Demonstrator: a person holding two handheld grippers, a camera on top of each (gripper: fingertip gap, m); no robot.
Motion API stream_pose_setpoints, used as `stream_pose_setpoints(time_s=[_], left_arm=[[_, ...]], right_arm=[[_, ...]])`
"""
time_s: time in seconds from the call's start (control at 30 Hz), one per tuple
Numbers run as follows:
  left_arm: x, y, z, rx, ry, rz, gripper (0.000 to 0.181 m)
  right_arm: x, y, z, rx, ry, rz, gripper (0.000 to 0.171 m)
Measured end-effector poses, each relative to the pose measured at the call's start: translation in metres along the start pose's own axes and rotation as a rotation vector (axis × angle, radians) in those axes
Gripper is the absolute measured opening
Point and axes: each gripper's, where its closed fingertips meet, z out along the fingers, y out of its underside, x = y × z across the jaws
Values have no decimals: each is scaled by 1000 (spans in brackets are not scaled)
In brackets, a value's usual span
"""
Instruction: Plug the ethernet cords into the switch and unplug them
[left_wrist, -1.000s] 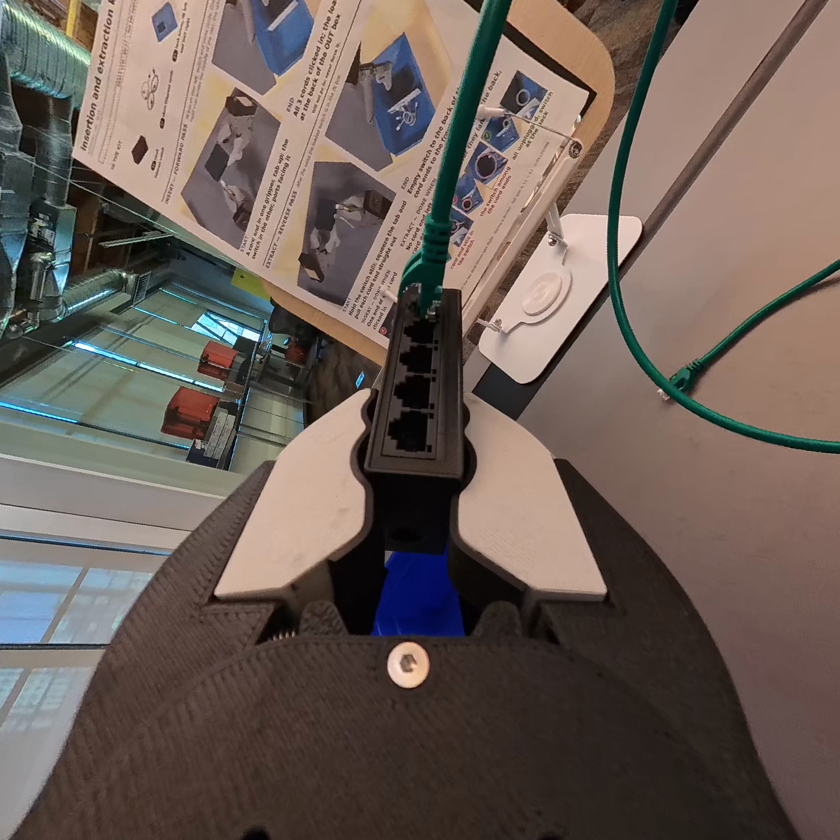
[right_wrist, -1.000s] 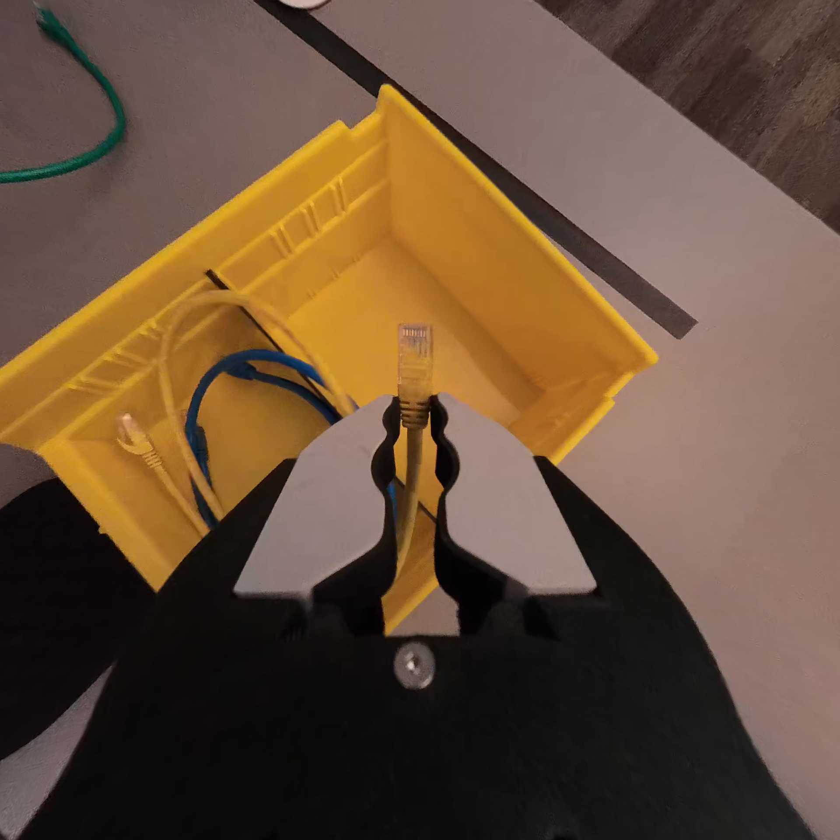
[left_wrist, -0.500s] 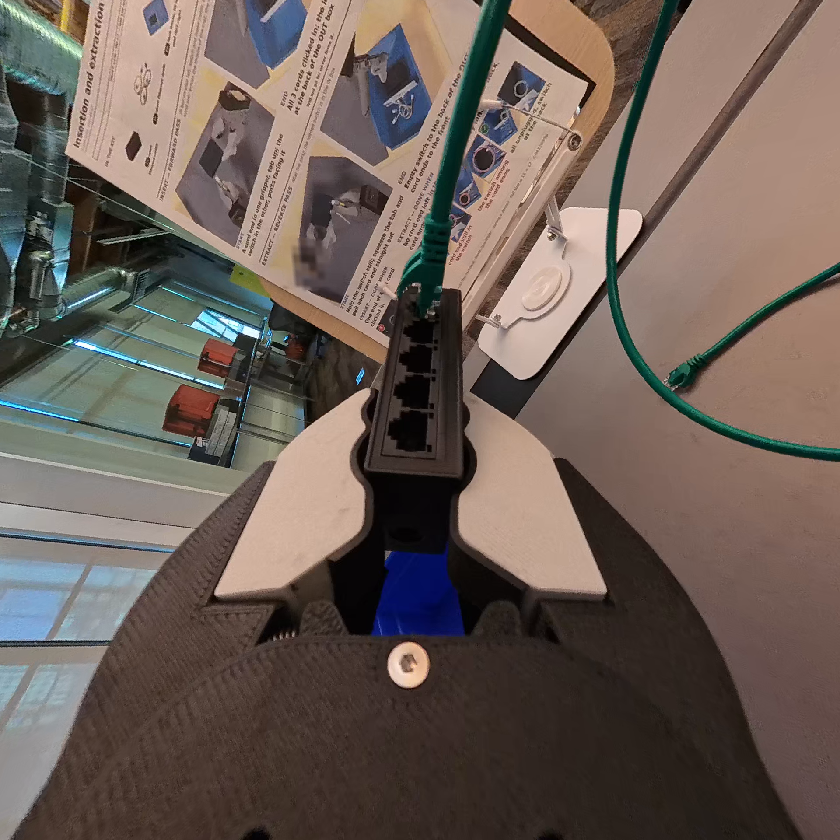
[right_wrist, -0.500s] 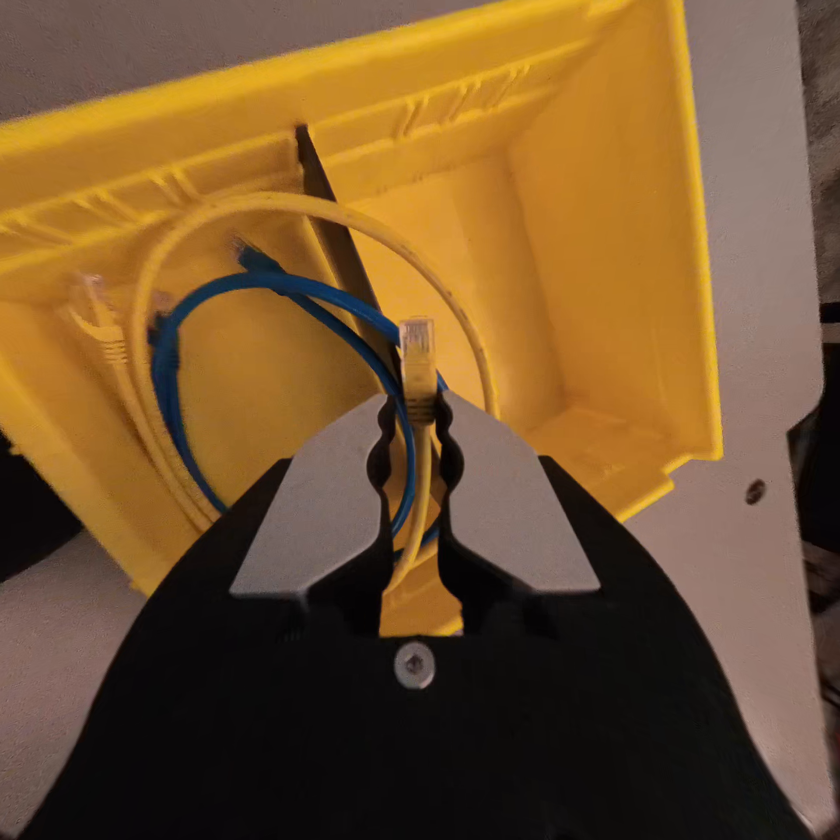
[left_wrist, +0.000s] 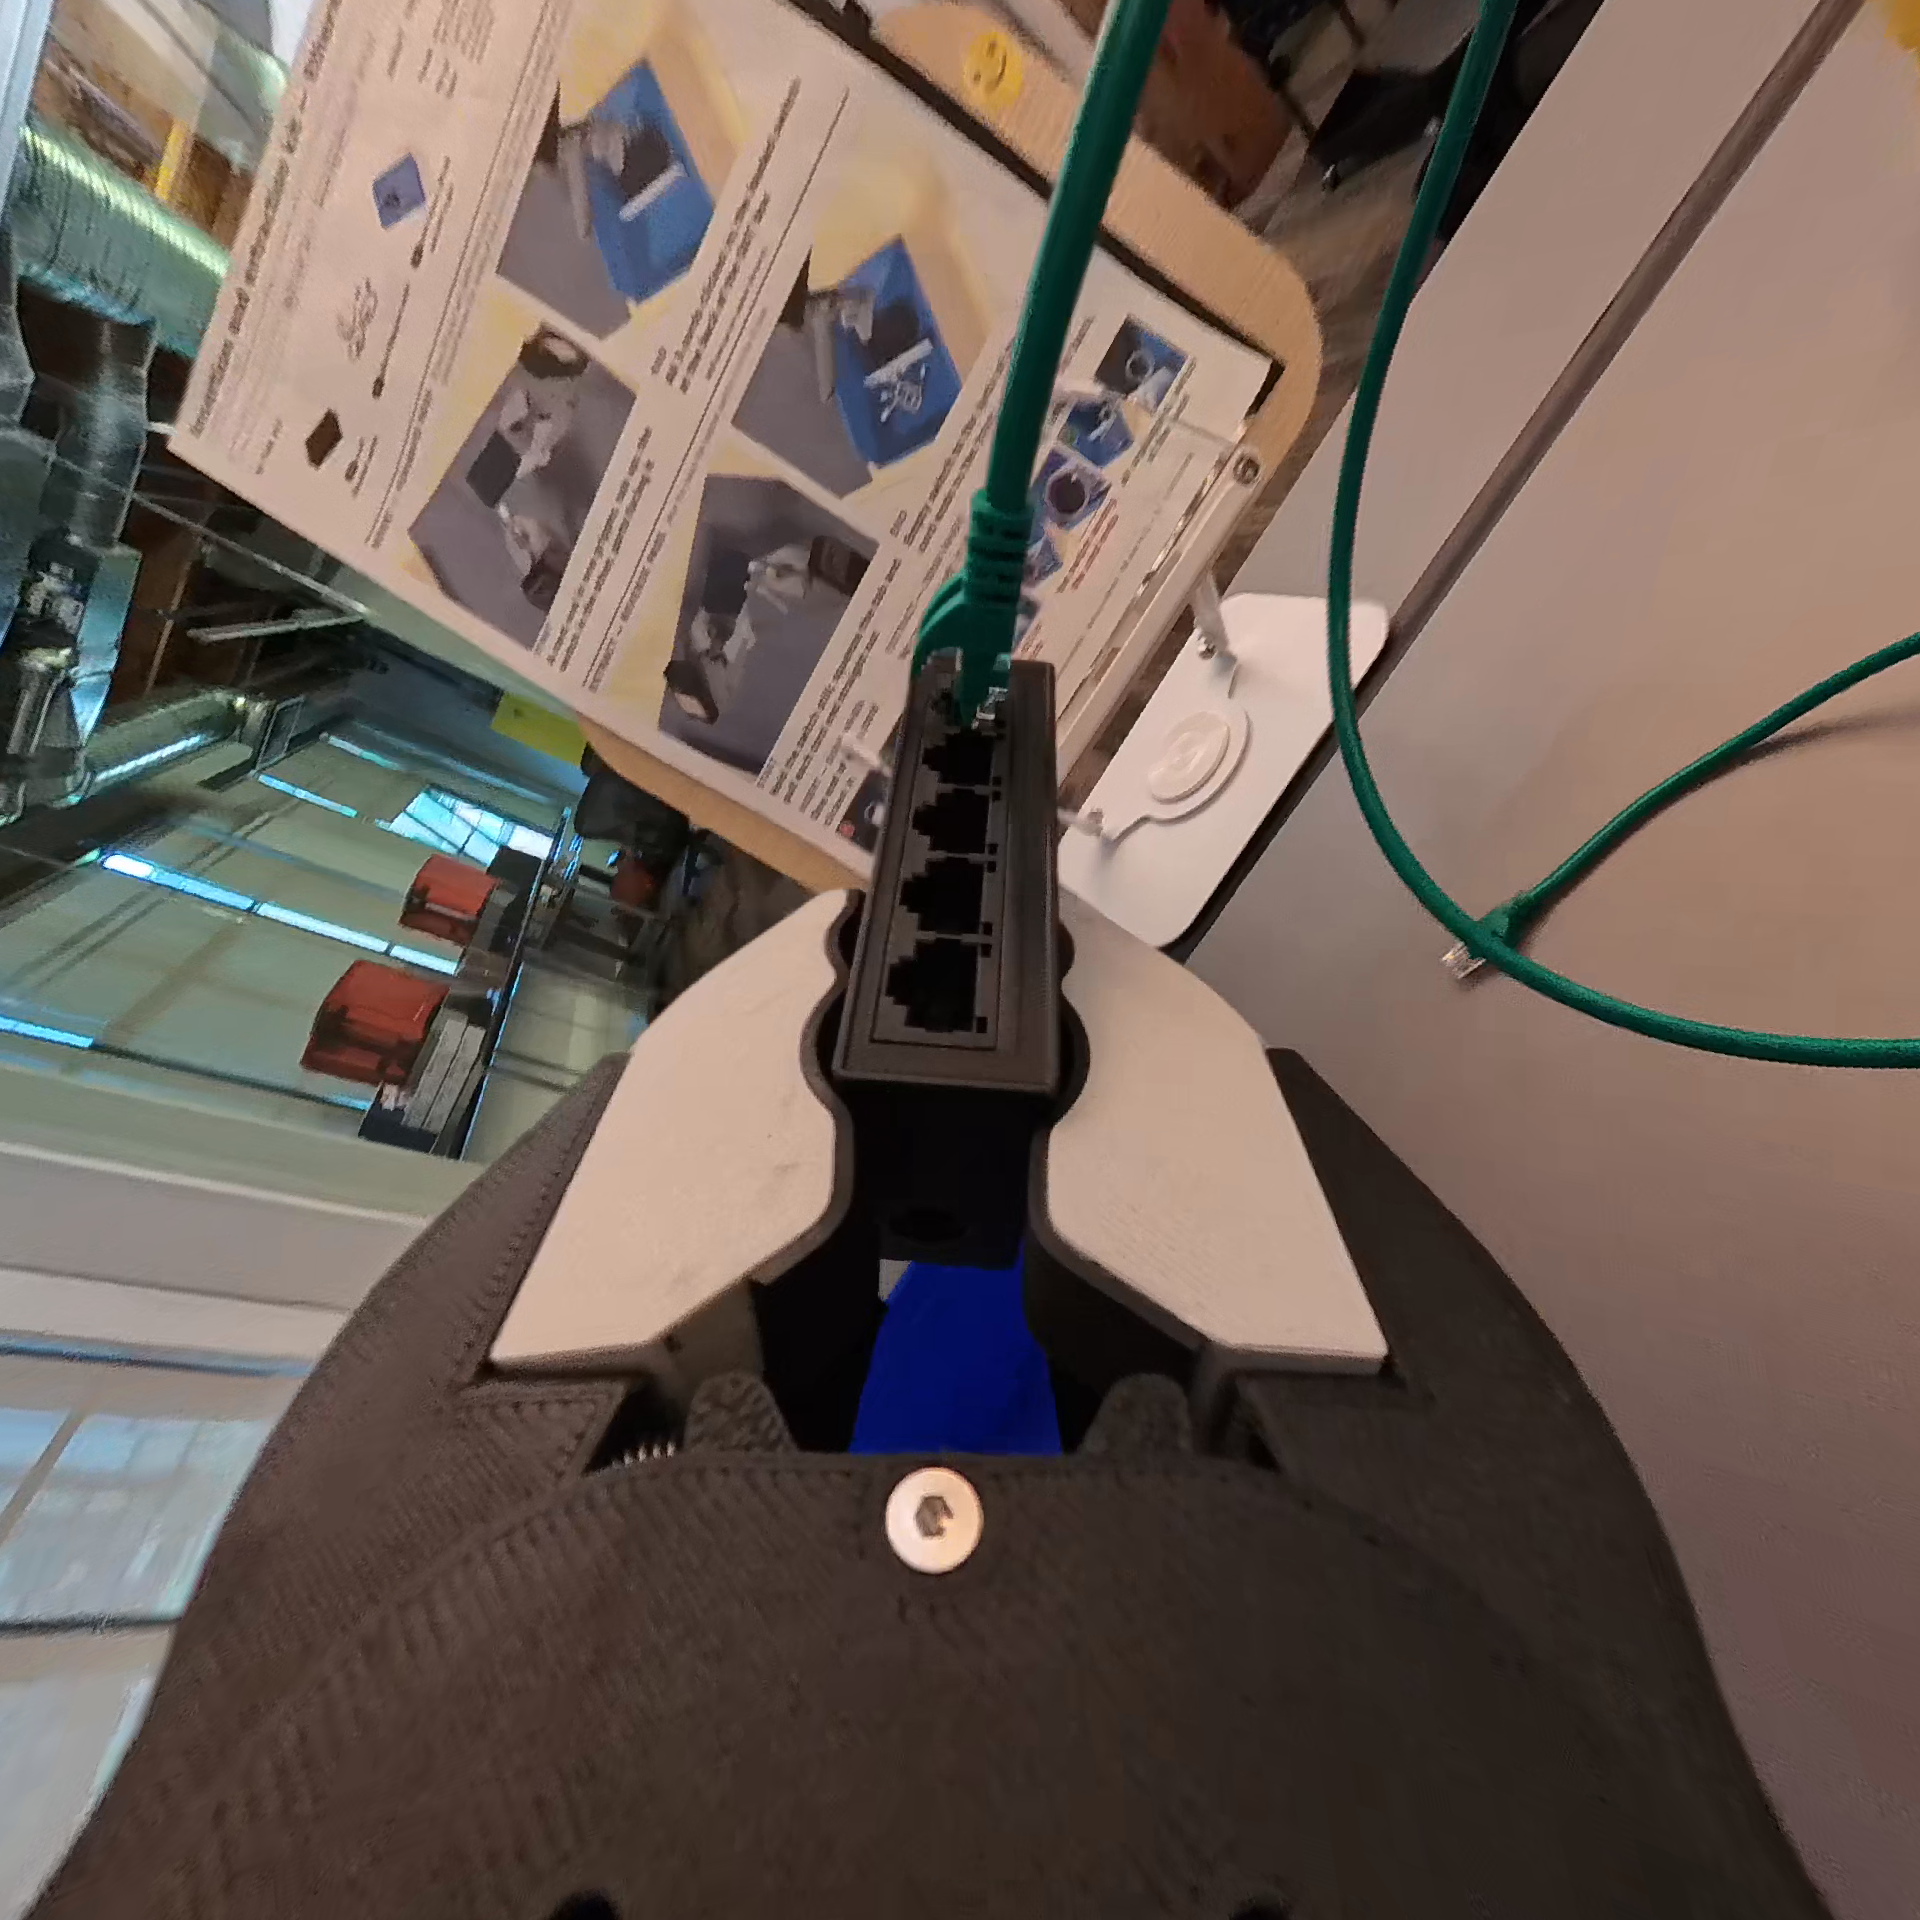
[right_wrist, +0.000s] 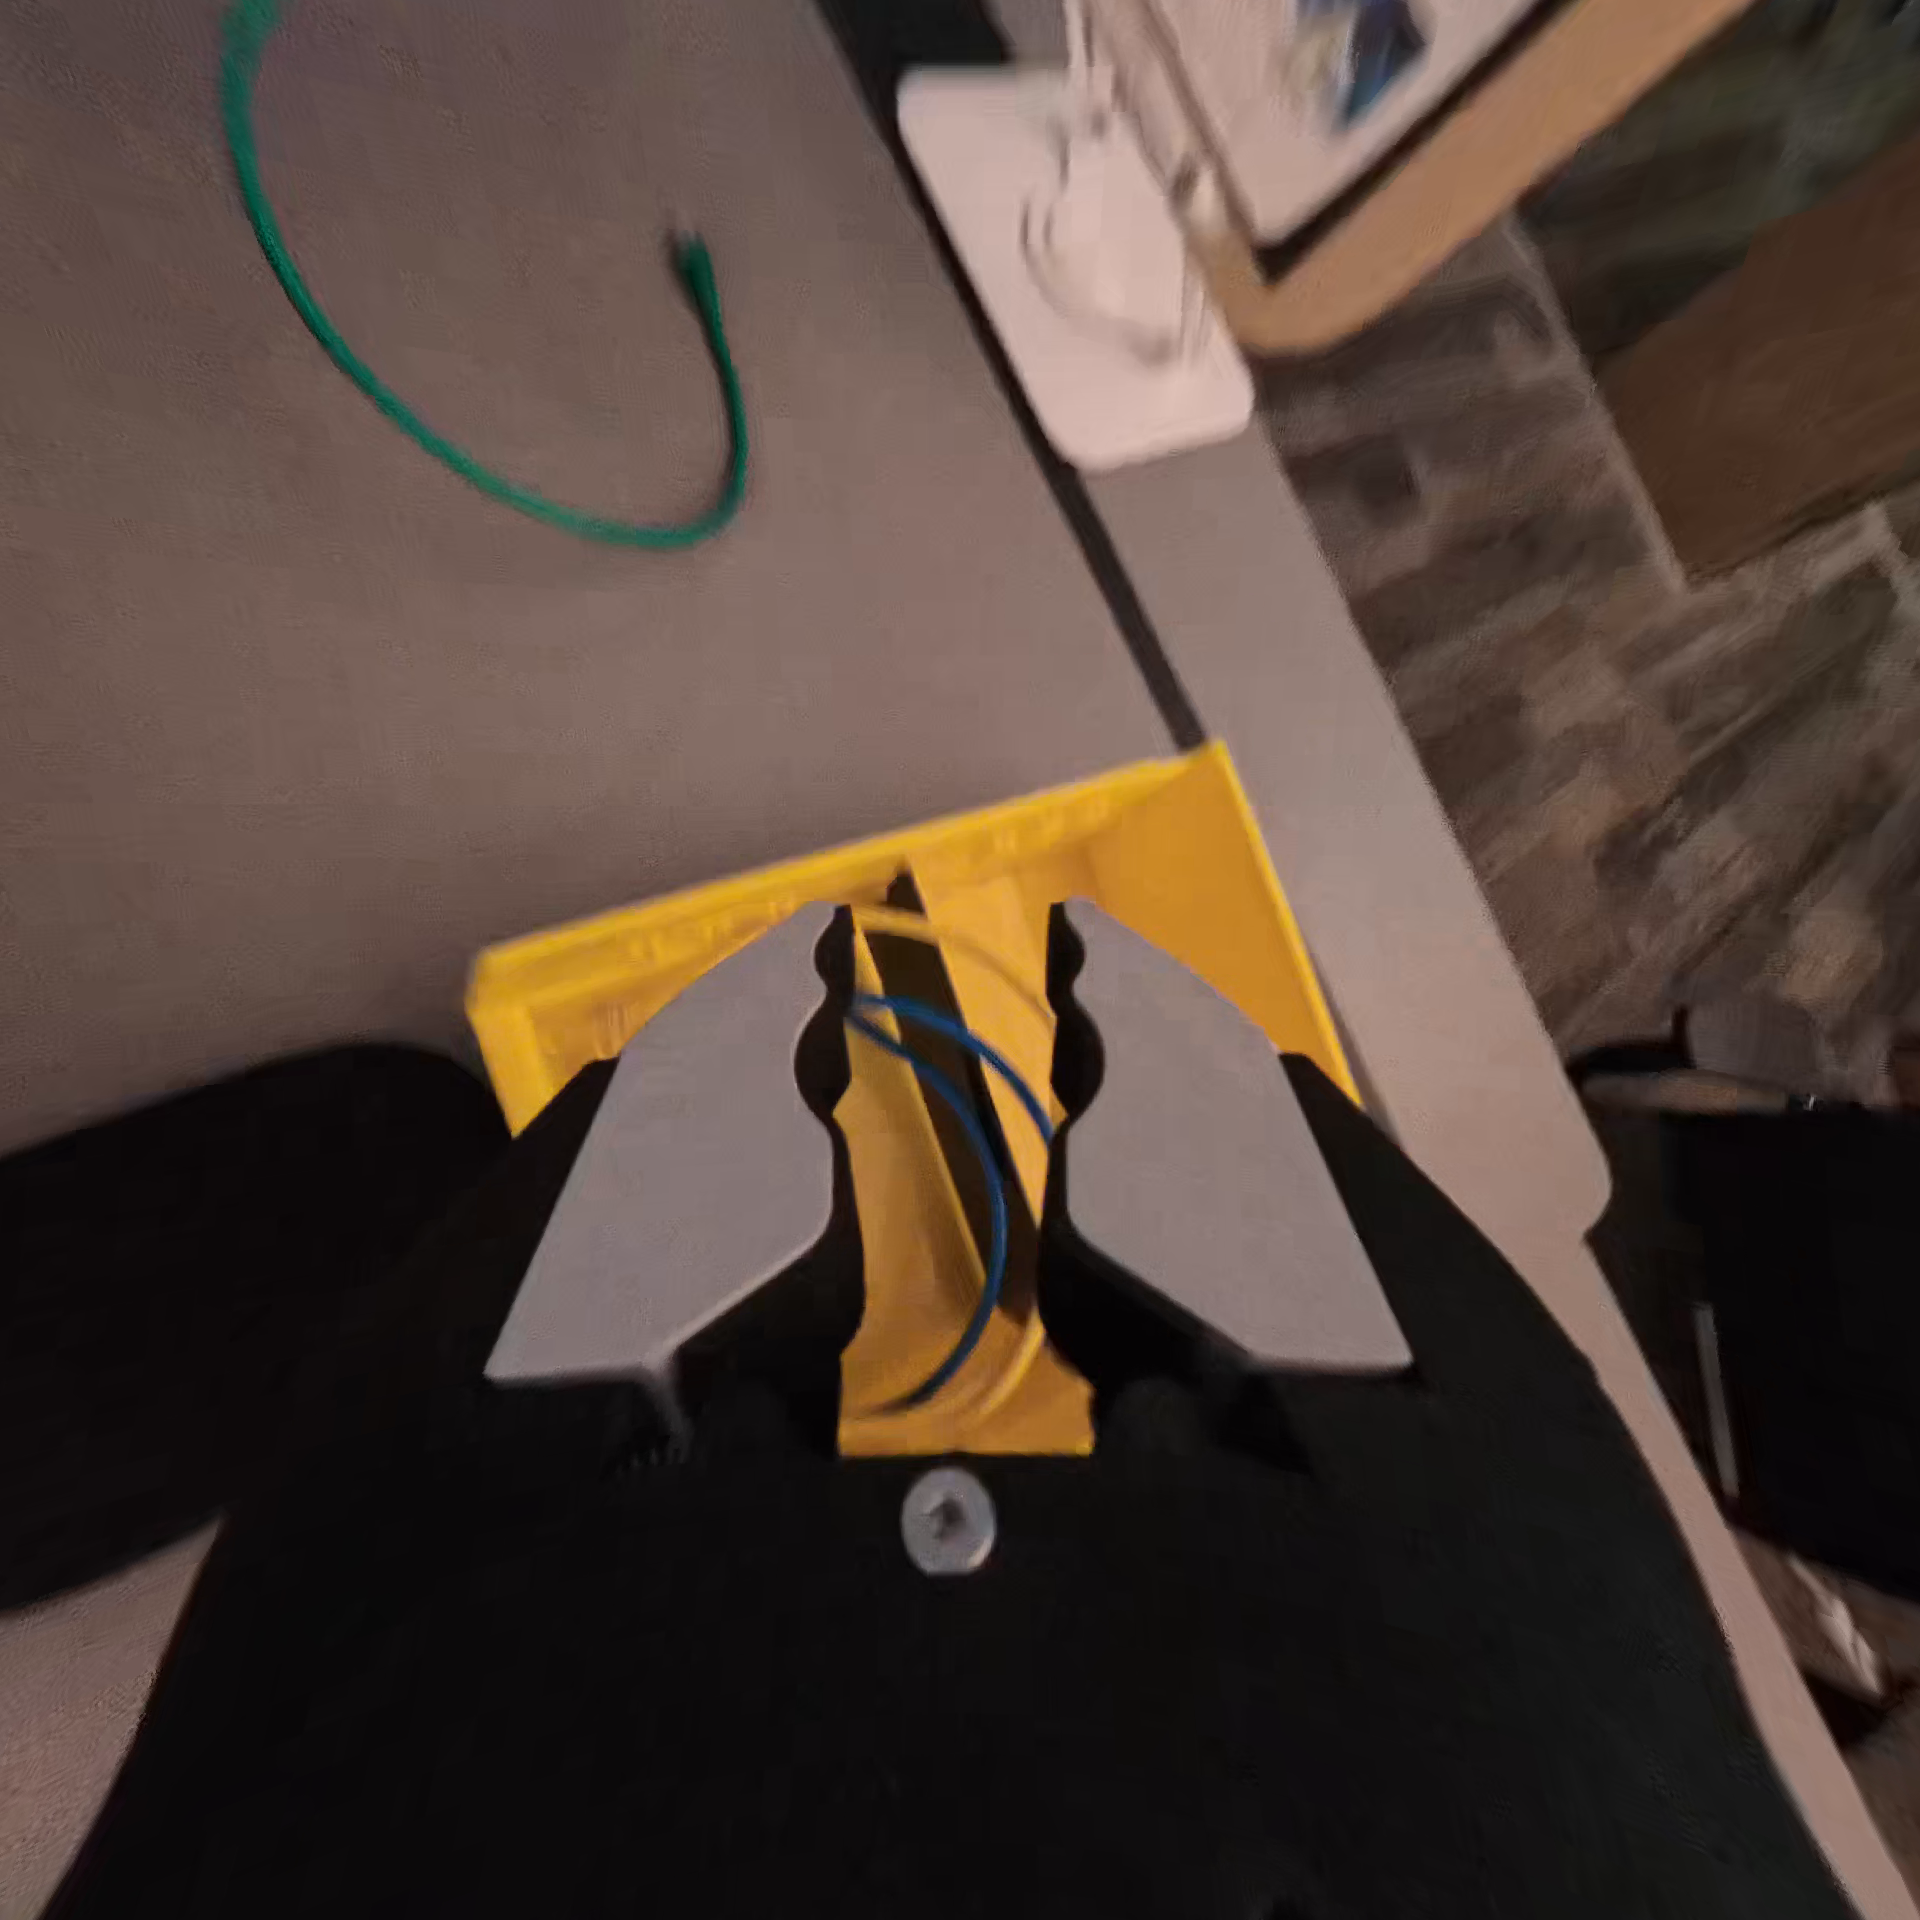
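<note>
Switch: a small black box (left_wrist: 961, 914) was pinched end-on in the left gripper (left_wrist: 951, 997), with its row of sockets turned to the camera.
Green cord: one plug (left_wrist: 982, 623) was seated in the farthest socket, while the other sockets looked empty; the loose end (left_wrist: 1481, 940) was left lying on the grey table (left_wrist: 1662, 1143).
Right gripper: the fingers (right_wrist: 951, 1039) were spread wide with nothing held, hovering above the yellow bin (right_wrist: 1174, 831).
Bin contents: a blue cord (right_wrist: 977, 1143) and a yellow cord (right_wrist: 1023, 1340) were seen coiled inside, next to a divider.
How it'd handle: the cords were judged light and floppy, so the cable itself would be no good for steering. The stiff boot right behind the plug would be the spot to grab.
Fragile bit: the clear plug's latch tab was reckoned snappable, and is better pressed than yanked.
Switch grip: the box was judged light, hard and a bit slick, so firm squeezing would be needed against plug pushes.
</note>
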Motion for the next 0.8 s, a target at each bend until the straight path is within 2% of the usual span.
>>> stream_pose_setpoints(time_s=[0.1, 0.17, 0.23, 0.33, 0.43, 0.6, 0.8], left_arm=[[15, -13, 1, 83, 52, 38, 30], [24, -21, 2, 116, 61, 82, 30], [38, -29, 3, 145, 79, 142, 30], [51, -40, 5, 171, 29, 269, 29], [64, -49, 5, 192, -4, 368, 30], [83, -57, 8, 180, -3, 445, 30], [96, -60, 11, 159, -1, 491, 30]], right_arm=[[-29, -94, -16, 354, 33, -88, 45], [-50, -145, -19, 519, 130, -200, 45], [-76, -182, -10, 613, 232, -369, 43], [-110, -216, 18, 628, 360, -628, 34], [-128, -229, 50, 577, 352, -778, 30], [-114, -216, 100, 434, 346, -766, 26], [-111, -207, 114, 442, 404, -840, 17]])
